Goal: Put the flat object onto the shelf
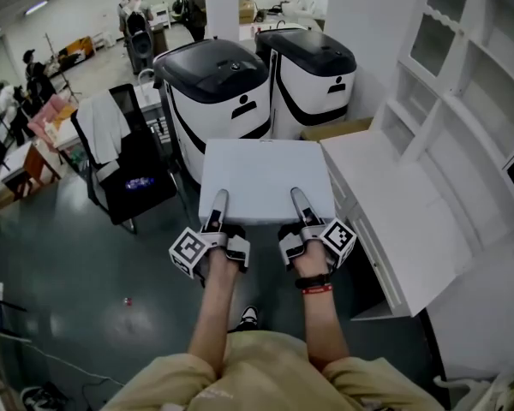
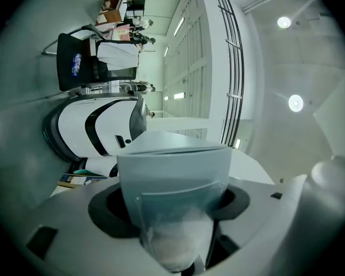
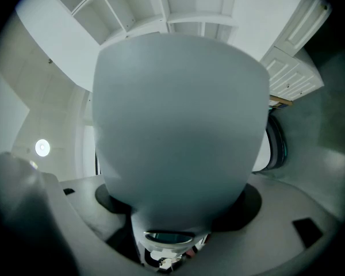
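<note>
Holding board [image 1: 265, 174] level, out ahead of both tools, not yet on shelf [image 1: 471, 118]. Clamped onto its near edge with left gripper [image 1: 219, 199] and right gripper [image 1: 297, 197], side by side, a gap between them. One finger of each laid flat on top of board; the other underneath, out of sight from head view.

Checked in left gripper view: jaws closed on pale slab, its edge filling the space between them. Same in right gripper view: jaws closed on board, its face blocking most of the middle. Neither tool wide; both narrowed down to board thickness.

Just right of right gripper and of board's right edge: white counter [image 1: 385, 204] of shelf. Cannot tell whether touching or only beside. Open compartments higher up, right of and beyond the tools.

Beyond board's far edge: machine [image 1: 214, 92] ahead of left gripper, second machine [image 1: 313, 67] ahead of right gripper, both white and black.

Left of left gripper, well apart: black chair [image 1: 133, 178] with white garment [image 1: 103, 127] over its back.

Behind the tools: left hand [image 1: 223, 259], right hand [image 1: 307, 253], red-and-black wristband [image 1: 315, 286] on right wrist. Underneath: dark floor [image 1: 68, 264].
</note>
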`<state>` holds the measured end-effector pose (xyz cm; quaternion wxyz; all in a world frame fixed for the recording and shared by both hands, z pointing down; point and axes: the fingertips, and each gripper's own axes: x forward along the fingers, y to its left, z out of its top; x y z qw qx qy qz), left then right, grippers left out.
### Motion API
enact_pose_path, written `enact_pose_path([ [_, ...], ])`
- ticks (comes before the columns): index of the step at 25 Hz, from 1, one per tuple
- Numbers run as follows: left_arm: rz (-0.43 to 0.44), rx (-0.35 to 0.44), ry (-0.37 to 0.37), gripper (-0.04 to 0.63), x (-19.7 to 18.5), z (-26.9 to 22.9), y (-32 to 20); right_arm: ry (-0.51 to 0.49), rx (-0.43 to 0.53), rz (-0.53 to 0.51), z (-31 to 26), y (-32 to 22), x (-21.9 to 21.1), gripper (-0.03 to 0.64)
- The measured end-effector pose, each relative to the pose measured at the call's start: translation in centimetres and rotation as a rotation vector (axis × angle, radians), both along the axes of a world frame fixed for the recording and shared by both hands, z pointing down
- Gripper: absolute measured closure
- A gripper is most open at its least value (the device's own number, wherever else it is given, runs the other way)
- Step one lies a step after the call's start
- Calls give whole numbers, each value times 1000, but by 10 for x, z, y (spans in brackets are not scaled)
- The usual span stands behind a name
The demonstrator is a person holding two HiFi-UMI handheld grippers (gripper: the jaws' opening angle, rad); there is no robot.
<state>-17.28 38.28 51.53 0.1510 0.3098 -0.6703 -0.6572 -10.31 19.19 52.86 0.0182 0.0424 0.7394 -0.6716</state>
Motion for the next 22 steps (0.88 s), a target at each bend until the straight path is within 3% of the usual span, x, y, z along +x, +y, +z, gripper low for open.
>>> enact_pose_path([
  [12,181,2,-6,268,-77,4,-101,8,-6,189,4,-84,-42,259],
  [17,311,-1,-6,268,-78,2,-167,16,-8,318,5,-135,-23,259],
  [22,460,-15,14,270,-55,8,-246,38,-18,471,11,-194,24,259],
])
